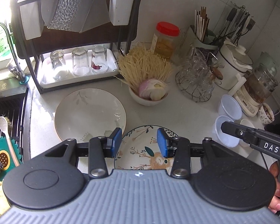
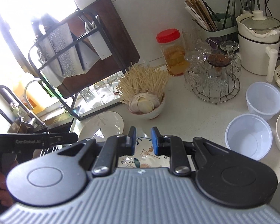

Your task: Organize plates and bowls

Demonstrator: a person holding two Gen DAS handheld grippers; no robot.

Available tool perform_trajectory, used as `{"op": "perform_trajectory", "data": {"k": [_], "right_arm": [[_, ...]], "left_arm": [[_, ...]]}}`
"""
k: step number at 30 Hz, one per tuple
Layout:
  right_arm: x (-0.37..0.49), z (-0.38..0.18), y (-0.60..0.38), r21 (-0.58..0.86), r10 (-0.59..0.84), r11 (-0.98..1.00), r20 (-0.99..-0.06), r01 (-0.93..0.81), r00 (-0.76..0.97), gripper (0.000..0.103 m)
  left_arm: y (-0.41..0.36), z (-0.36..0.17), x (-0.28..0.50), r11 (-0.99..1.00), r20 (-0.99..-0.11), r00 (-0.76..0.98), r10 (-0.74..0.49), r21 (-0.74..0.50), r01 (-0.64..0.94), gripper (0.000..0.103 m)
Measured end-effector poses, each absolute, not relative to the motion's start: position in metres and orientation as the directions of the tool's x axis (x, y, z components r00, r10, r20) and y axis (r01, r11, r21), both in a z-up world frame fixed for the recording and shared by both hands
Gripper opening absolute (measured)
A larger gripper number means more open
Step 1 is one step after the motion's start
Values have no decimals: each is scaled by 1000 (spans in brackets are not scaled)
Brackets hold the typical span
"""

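Your left gripper and right gripper both hang with jaws apart, holding nothing. Nothing looks stacked yet: the round floral-painted ceramic plate lies beside the large cream leaf-patterned plate, and the white bowl of sliced onion sits just beyond them.

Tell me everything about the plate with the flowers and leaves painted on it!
The painted plate is round and shallow, of glossy white ceramic by the look of it, with a thin dark rim and painted twigs, green leaves and orange-tan blossoms. It lies flat and empty on the pale counter, just right of the bigger plain plate; whether their rims touch is hidden. Both grippers partly hide it, and nothing is seen gripping it.
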State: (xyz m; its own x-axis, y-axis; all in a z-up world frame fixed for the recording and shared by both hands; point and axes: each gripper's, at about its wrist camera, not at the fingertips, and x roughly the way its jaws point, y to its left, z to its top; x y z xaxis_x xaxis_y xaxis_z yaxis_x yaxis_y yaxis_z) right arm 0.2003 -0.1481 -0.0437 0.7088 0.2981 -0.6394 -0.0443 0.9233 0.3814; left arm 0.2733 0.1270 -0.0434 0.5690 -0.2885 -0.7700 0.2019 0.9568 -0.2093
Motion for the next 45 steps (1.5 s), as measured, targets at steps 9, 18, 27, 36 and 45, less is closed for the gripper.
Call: {"op": "perform_trajectory", "data": {"k": [9,18,27,36,45], "right_arm": [[178,-28,-145,387,330,918,-617,-90,714,22],[174,-23,-142,369,358,918,-617,-144,701,22],[185,-39,-149,364,409,907,-644,-211,647,22],[200,-50,-149,380,452,889,-643,-256,618,22],[220,-56,-142,388,460,886,-662,-255,592,22]], "left_arm": [[121,-27,248,960,-761,587,-276,-193,202,47],[123,-26,226,966,-767,587,-258,-209,151,48],[115,-45,219,974,-783,583,-215,-219,65,48],[112,-56,217,975,-790,590,-170,-221,-15,48],[135,-61,235,973,-787,598,-155,-228,-48,48]]}}
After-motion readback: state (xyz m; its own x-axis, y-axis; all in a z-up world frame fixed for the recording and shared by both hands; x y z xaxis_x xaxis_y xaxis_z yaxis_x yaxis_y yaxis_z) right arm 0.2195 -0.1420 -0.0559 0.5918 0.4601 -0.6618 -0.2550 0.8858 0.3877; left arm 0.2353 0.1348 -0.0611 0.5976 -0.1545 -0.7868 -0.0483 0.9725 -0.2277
